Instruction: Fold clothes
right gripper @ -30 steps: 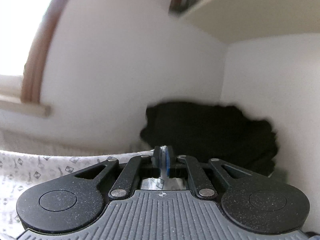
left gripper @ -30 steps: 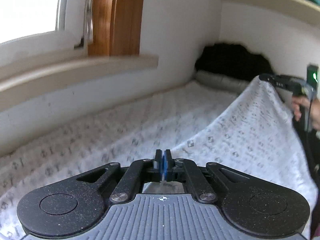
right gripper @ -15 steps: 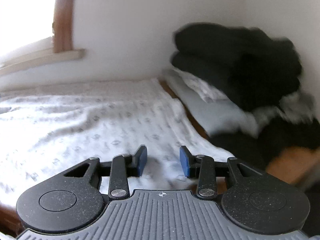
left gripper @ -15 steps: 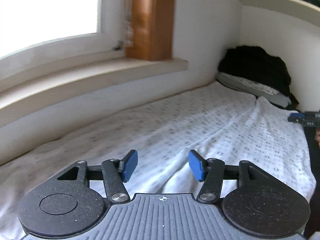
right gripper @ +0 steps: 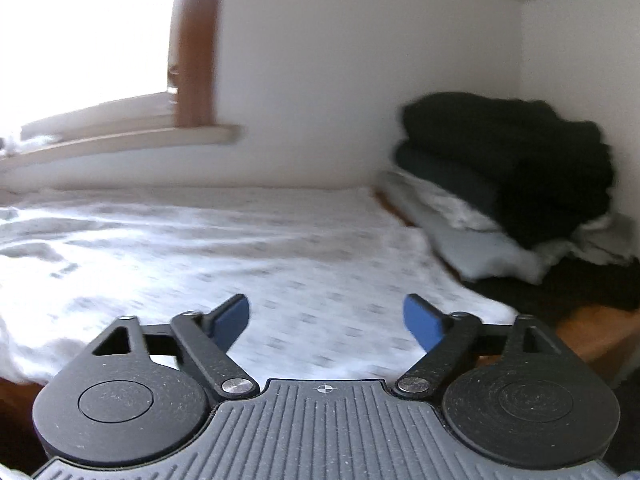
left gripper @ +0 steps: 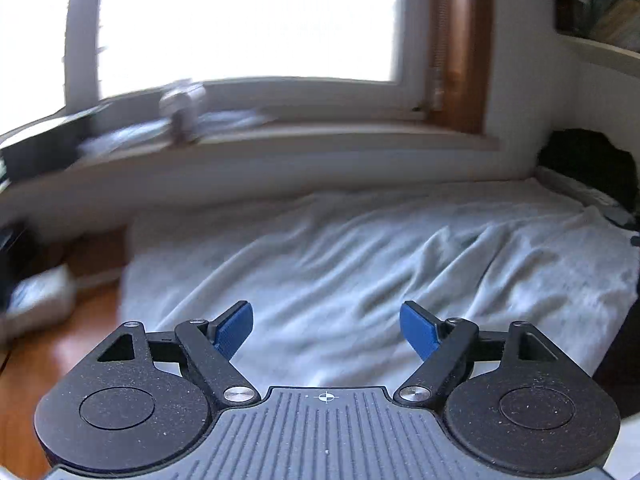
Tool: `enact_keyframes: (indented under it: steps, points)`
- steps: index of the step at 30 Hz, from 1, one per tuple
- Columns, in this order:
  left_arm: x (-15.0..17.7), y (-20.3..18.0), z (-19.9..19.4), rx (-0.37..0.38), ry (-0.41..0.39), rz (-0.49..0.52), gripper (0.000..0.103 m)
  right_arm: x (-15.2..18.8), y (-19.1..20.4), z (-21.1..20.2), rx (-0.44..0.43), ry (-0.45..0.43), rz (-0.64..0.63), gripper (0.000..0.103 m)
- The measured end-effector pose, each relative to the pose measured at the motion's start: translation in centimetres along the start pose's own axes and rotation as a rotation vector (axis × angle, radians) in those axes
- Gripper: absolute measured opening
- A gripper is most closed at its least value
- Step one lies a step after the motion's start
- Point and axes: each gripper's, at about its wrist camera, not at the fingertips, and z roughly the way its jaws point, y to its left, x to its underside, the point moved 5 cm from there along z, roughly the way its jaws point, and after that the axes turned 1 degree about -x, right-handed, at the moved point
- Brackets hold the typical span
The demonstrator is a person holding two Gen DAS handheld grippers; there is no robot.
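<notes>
A white cloth with a small grey print (left gripper: 380,256) lies spread and wrinkled over a wooden surface below the window. In the right wrist view the same cloth (right gripper: 208,252) stretches away to the wall. My left gripper (left gripper: 326,326) hovers over the cloth's near edge, its jaws opening wide with nothing between the blue pads. My right gripper (right gripper: 326,318) hangs above the cloth's right part, jaws also opening, nothing between them.
A stack of folded dark and light clothes (right gripper: 512,184) sits at the right against the wall, seen also as clothes (left gripper: 588,168) in the left wrist view. A window sill (left gripper: 280,136) runs behind. Bare wood (left gripper: 52,360) and a pale object (left gripper: 36,296) lie left of the cloth.
Both grippers were shut on the raised cloth; they have opened and let it go, and it now lies flat. The left view has swung left toward the window.
</notes>
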Motion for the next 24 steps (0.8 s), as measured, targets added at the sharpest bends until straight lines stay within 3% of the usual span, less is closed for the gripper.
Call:
enact_keyframes:
  steps: [5, 8, 14, 21, 24]
  points:
    - [3.6, 3.5, -3.8, -0.056, 0.014, -0.103, 0.084, -2.0, 4.2, 0.0, -0.039, 0.033, -0.037, 0.086]
    - [4.6, 4.6, -5.3, -0.075, -0.003, -0.13, 0.092, -3.3, 6.3, -1.5, -0.088, 0.037, -0.09, 0.095]
    - [4.7, 5.6, -5.0, -0.07, -0.017, -0.168, 0.092, -4.7, 9.3, -2.8, -0.128, 0.024, -0.155, 0.1]
    - [1.6, 3.1, -1.6, 0.026, -0.044, -0.043, 0.092, -4.1, 12.7, -1.9, -0.197, 0.027, -0.191, 0.103]
    - [-0.4, 1.4, 1.3, 0.099, -0.04, 0.022, 0.076, -3.7, 14.3, -0.8, -0.244, 0.027, -0.179, 0.103]
